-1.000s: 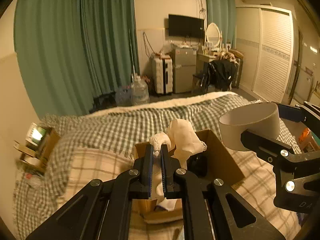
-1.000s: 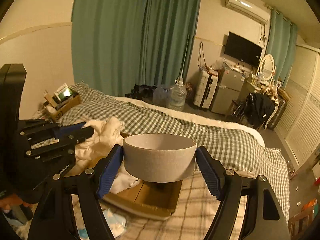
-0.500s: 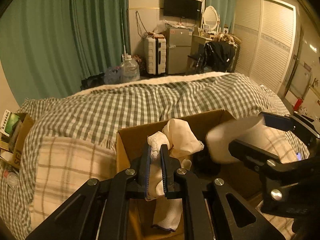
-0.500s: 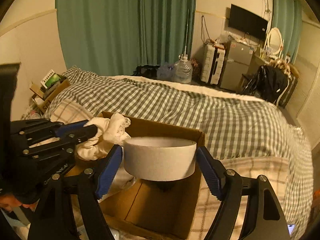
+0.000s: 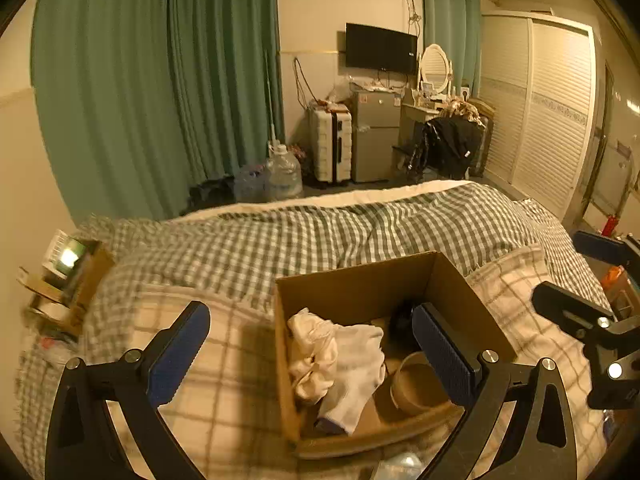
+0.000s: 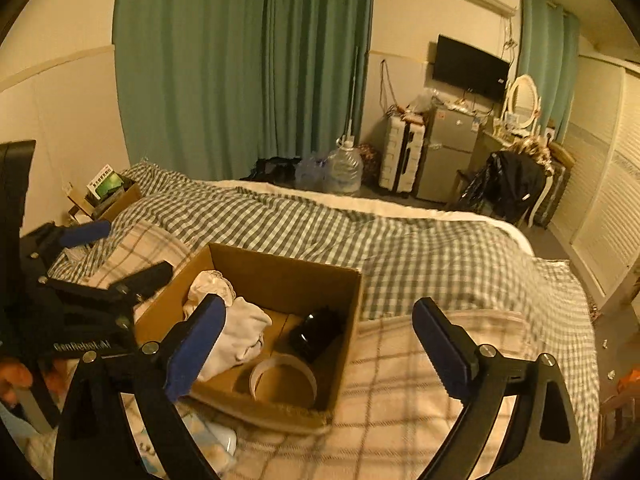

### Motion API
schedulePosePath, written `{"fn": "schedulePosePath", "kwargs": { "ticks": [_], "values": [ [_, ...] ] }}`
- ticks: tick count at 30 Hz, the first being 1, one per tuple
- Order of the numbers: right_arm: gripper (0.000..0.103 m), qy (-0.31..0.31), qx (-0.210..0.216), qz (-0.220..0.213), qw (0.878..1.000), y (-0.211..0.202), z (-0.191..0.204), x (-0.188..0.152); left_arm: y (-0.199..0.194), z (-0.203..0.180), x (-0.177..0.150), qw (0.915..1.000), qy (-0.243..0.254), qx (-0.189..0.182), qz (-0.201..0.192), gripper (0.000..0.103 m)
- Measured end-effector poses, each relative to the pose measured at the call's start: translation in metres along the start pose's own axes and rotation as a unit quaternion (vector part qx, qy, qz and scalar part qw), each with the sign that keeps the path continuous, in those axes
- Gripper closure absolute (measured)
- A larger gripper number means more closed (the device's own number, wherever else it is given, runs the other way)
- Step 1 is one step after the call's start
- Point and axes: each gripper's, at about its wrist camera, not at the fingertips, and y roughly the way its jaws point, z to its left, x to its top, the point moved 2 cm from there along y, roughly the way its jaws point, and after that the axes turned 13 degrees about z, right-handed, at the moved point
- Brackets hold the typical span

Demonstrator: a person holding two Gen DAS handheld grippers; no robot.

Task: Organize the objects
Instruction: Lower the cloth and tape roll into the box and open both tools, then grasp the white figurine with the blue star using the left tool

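Observation:
An open cardboard box (image 5: 360, 284) (image 6: 280, 272) sits on the bed. In it lie white cloths (image 5: 340, 356) (image 6: 236, 332), a tape roll (image 5: 416, 384) (image 6: 284, 380) and a small black object (image 5: 400, 320) (image 6: 316, 332). My left gripper (image 5: 312, 344) is open and empty, raised just above the box's near side. My right gripper (image 6: 320, 340) is open and empty too, above the box's front right. Each gripper shows at the edge of the other's view, the right one (image 5: 592, 280) and the left one (image 6: 120, 256).
The bed has a green checked duvet (image 6: 400, 248) and a beige plaid blanket (image 5: 224, 380). A small box of books (image 5: 68, 272) sits at the bedside left. A plastic packet (image 6: 200, 440) lies by the box's near edge. Water jug, suitcase, fridge and wardrobe stand beyond.
Both grippers have opened. The white cloth has dropped from the left one and the tape roll from the right one; both now lie in the box. Both grippers have pulled back and up.

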Motion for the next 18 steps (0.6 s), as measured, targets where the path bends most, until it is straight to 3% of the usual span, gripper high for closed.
{"fn": "schedulePosePath", "kwargs": {
  "ticks": [12,18],
  "values": [
    [0.000,0.010,-0.029,-0.045,0.999,-0.091,0.005,-0.042,-0.093,-0.012,-0.041,0.9981,0.011,0.051,-0.032,0.000],
    [0.000,0.008,-0.028,-0.060,0.998,-0.122,0.015,-0.063,-0.111,-0.018,-0.070,0.9986,-0.003,0.040,-0.035,0.000]
  ]
}}
